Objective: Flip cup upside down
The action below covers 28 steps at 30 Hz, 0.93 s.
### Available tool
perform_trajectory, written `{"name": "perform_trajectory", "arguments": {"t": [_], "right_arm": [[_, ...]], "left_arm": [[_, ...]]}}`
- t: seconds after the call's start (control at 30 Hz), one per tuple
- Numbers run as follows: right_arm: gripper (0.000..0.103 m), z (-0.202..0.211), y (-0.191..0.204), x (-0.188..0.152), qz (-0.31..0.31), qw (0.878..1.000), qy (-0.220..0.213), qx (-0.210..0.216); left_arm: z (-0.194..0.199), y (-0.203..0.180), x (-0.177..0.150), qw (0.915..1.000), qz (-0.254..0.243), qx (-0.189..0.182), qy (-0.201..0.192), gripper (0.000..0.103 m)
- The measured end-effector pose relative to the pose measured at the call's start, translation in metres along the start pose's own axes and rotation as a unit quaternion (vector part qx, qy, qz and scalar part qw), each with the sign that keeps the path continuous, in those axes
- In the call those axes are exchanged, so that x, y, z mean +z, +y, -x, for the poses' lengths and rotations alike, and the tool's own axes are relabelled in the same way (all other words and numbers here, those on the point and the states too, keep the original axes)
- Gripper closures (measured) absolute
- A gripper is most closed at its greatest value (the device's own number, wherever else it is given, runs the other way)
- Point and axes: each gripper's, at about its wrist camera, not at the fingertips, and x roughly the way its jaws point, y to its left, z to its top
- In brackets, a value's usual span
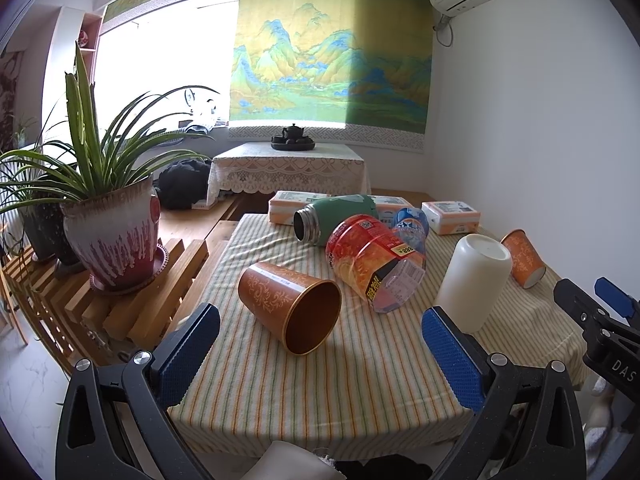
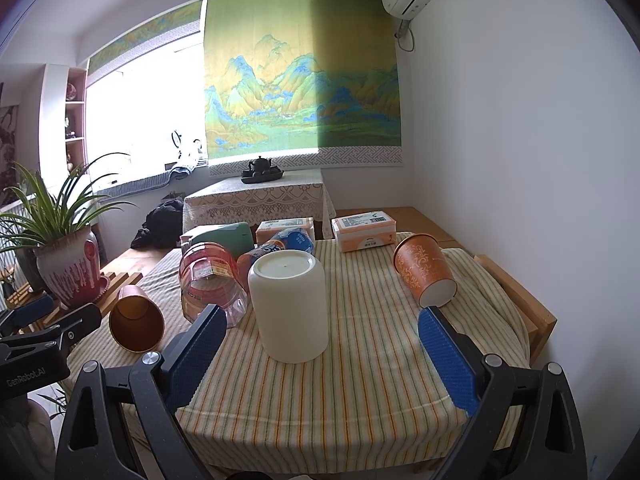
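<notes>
A white cup [image 2: 290, 306] stands upside down on the striped cloth, base up; it also shows in the left wrist view [image 1: 472, 280]. A brown metal cup [image 1: 292, 304] lies on its side, mouth toward me, also in the right wrist view [image 2: 134, 322]. An orange paper cup [image 2: 424, 274] lies tilted at the right, also in the left wrist view [image 1: 524, 258]. My left gripper [image 1: 320, 350] is open and empty, just before the brown cup. My right gripper [image 2: 322, 346] is open and empty, its fingers either side of the white cup's near side.
A clear red-labelled tub [image 1: 374, 262], a green flask [image 1: 332, 218] and a blue bottle [image 1: 412, 226] lie at the table's [image 1: 320, 392] middle and back. Tissue packs [image 2: 364, 230] sit at the far edge. A potted plant [image 1: 114, 236] stands on a wooden rack at the left.
</notes>
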Motion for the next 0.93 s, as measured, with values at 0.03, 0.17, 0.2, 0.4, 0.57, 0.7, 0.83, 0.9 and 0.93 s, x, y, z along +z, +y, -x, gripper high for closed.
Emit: {"name": "perform_trajectory", "arguments": {"t": [0.03, 0.17, 0.2, 0.4, 0.57, 0.7, 0.83, 0.9, 0.93], "right_arm": [[0.008, 0.0004, 0.0004, -0.0002, 0.0, 1.0, 0.0, 0.0], [0.008, -0.0001, -0.0003, 0.0002, 0.002, 1.0, 0.0, -0.001], [0.008, -0.0001, -0.0003, 0.0003, 0.001, 1.0, -0.001, -0.001], [0.008, -0.0011, -0.0006, -0.0003, 0.001, 1.0, 0.0, -0.002], [0.008, -0.0009, 0.0007, -0.0018, 0.002, 1.0, 0.001, -0.003], [0.008, -0.0009, 0.0007, -0.0018, 0.002, 1.0, 0.001, -0.002], [0.008, -0.0014, 0.0007, -0.0023, 0.002, 1.0, 0.002, -0.003], [0.008, -0.0014, 0.0013, -0.003, 0.002, 1.0, 0.002, -0.004], [0.008, -0.0017, 0.0009, -0.0026, 0.003, 1.0, 0.003, -0.003]], "left_arm": [[-0.0002, -0.0004, 0.0004, 1.0, 0.0, 0.0, 0.0, 0.001], [-0.0002, -0.0009, 0.0008, 1.0, 0.0, 0.0, 0.0, 0.001], [-0.0003, -0.0012, 0.0008, 1.0, 0.0, 0.0, 0.0, 0.001], [-0.0008, -0.0017, 0.0006, 1.0, 0.0, -0.001, 0.001, 0.001], [-0.0009, -0.0006, 0.0004, 1.0, 0.003, 0.0, 0.0, 0.001], [-0.0014, 0.0014, 0.0002, 1.0, 0.007, 0.001, 0.0, 0.001], [-0.0006, 0.001, -0.0004, 1.0, 0.005, 0.001, -0.002, 0.001], [-0.0008, -0.0004, -0.0012, 1.0, 0.003, 0.002, -0.002, 0.001], [-0.0012, -0.0004, -0.0013, 1.0, 0.003, 0.002, 0.0, 0.001]]}}
